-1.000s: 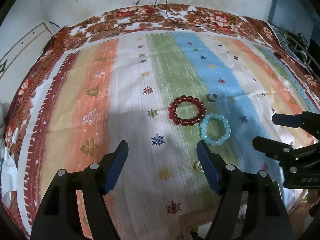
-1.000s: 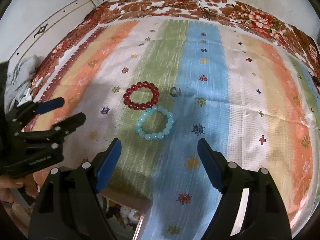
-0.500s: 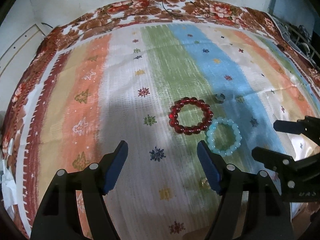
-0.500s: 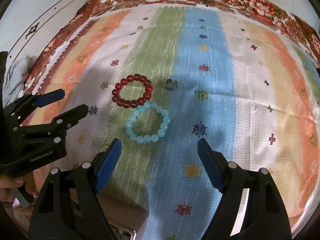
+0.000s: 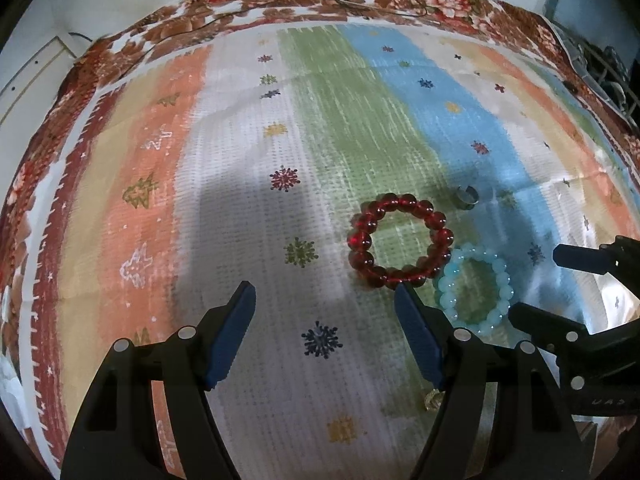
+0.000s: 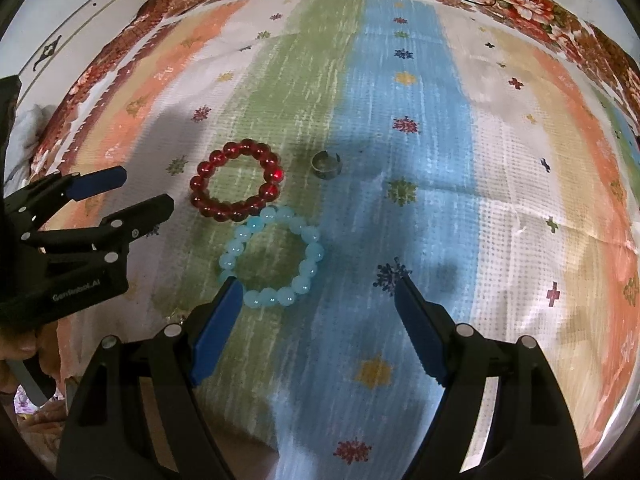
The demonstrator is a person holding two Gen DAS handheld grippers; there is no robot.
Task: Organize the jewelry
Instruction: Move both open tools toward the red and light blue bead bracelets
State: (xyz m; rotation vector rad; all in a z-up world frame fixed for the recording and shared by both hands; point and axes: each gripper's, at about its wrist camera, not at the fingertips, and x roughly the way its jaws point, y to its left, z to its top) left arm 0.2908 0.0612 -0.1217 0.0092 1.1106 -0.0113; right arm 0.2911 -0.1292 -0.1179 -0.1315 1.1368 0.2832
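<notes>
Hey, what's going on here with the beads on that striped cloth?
A person is holding a claw in each hand over a striped cloth, about to sort jewelry. The left claw and the right claw are both open and empty. A red bead bracelet and a light blue bead bracelet lie touching on the cloth, with a small metal ring just beyond them. Nothing has been picked up yet.
</notes>
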